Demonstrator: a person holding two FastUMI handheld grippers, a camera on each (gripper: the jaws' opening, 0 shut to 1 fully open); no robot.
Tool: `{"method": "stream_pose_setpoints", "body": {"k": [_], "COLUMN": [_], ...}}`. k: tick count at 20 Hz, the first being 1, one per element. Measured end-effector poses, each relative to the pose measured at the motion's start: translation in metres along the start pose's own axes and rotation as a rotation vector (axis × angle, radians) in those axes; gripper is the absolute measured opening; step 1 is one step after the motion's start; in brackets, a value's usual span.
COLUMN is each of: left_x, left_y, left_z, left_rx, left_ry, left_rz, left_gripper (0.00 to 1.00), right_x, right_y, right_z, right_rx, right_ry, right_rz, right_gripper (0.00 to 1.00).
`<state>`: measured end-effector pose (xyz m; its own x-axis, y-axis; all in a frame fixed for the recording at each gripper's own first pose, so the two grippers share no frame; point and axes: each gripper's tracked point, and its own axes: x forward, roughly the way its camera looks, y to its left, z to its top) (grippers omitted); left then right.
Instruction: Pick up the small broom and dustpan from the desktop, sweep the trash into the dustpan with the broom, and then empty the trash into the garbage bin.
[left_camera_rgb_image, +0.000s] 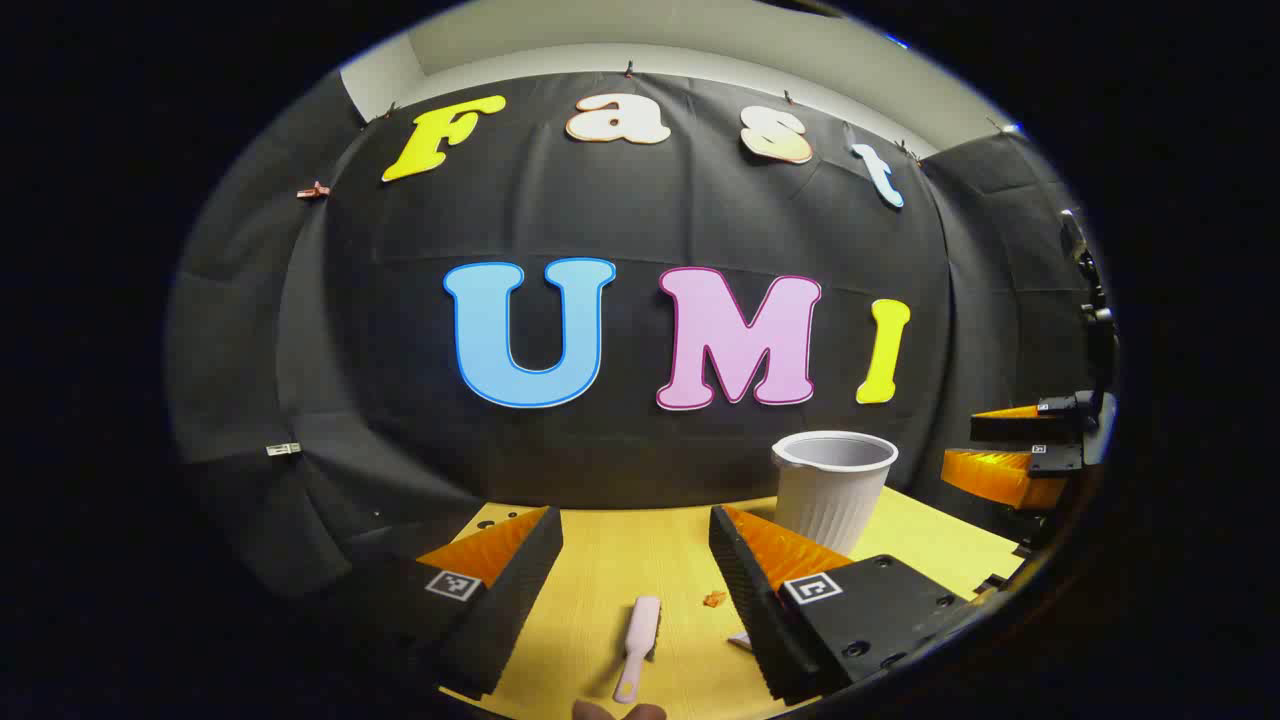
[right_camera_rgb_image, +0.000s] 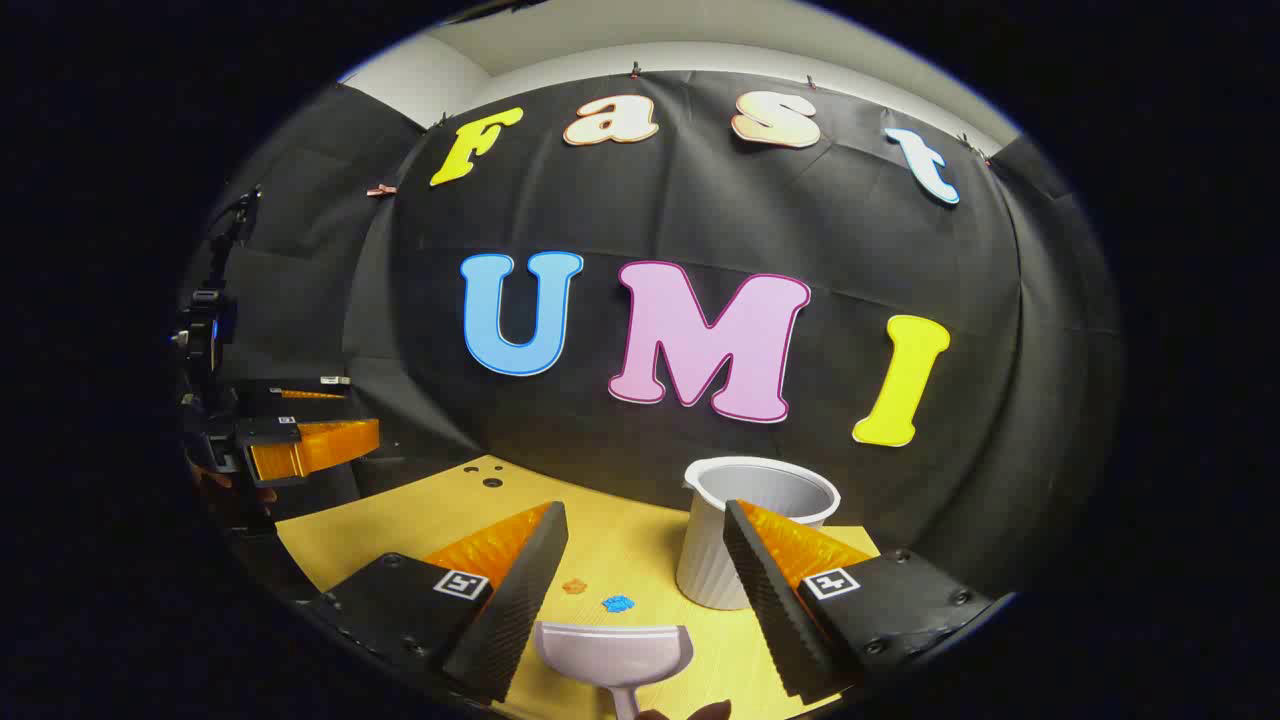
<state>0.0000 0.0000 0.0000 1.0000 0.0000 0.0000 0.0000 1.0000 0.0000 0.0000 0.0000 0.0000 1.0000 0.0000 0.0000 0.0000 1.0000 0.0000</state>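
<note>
A small pink broom (left_camera_rgb_image: 638, 645) lies on the yellow desktop (left_camera_rgb_image: 600, 560), low between the fingers of my left gripper (left_camera_rgb_image: 635, 520), which is open and holds nothing. An orange scrap (left_camera_rgb_image: 714, 599) lies just right of the broom. In the right gripper view a white dustpan (right_camera_rgb_image: 615, 655) lies on the desktop, mouth facing away, between the fingers of my open right gripper (right_camera_rgb_image: 645, 512). An orange scrap (right_camera_rgb_image: 573, 586) and a blue scrap (right_camera_rgb_image: 618, 603) lie just beyond the pan. The white ribbed garbage bin (left_camera_rgb_image: 833, 490) (right_camera_rgb_image: 710, 550) stands upright at the back.
The black cloth wall closes the desk's far side right behind the bin. The right gripper (left_camera_rgb_image: 1020, 450) hangs at the left gripper view's right edge. The left gripper (right_camera_rgb_image: 300, 440) hangs at the right gripper view's left. Two holes (right_camera_rgb_image: 482, 476) mark the desk's far left corner.
</note>
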Motion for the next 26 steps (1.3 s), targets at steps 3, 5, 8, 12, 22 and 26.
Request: {"method": "stream_pose_setpoints", "body": {"k": [3,5,8,12,22,26], "left_x": [0.003,0.006,0.008,0.015,0.021,0.022], "left_y": [-0.001,0.000,-0.001,-0.003,0.002,0.004], "left_z": [-0.002,-0.003,-0.007,-0.009,-0.029,-0.046], "left_rx": [0.005,0.004,0.002,-0.003,0.017,0.029], "left_ry": [0.005,0.007,0.014,0.018,0.049,0.076], "left_rz": [-0.002,-0.004,-0.006,-0.013,-0.035,-0.052], "left_gripper": [0.94,0.94,0.94,0.94,0.94,0.94], "right_x": [0.004,0.006,0.009,0.013,-0.013,-0.043], "right_y": [0.001,0.002,0.002,0.002,0.004,0.005], "right_z": [-0.001,-0.001,-0.003,-0.005,-0.133,-0.225], "right_rx": [0.001,0.001,-0.004,0.001,-0.001,0.031], "right_ry": [0.003,0.003,0.008,0.013,0.505,0.826], "right_rz": [0.004,0.005,0.006,0.006,0.092,0.106], "right_gripper": [0.98,0.98,0.98,0.98,0.97,0.95]}}
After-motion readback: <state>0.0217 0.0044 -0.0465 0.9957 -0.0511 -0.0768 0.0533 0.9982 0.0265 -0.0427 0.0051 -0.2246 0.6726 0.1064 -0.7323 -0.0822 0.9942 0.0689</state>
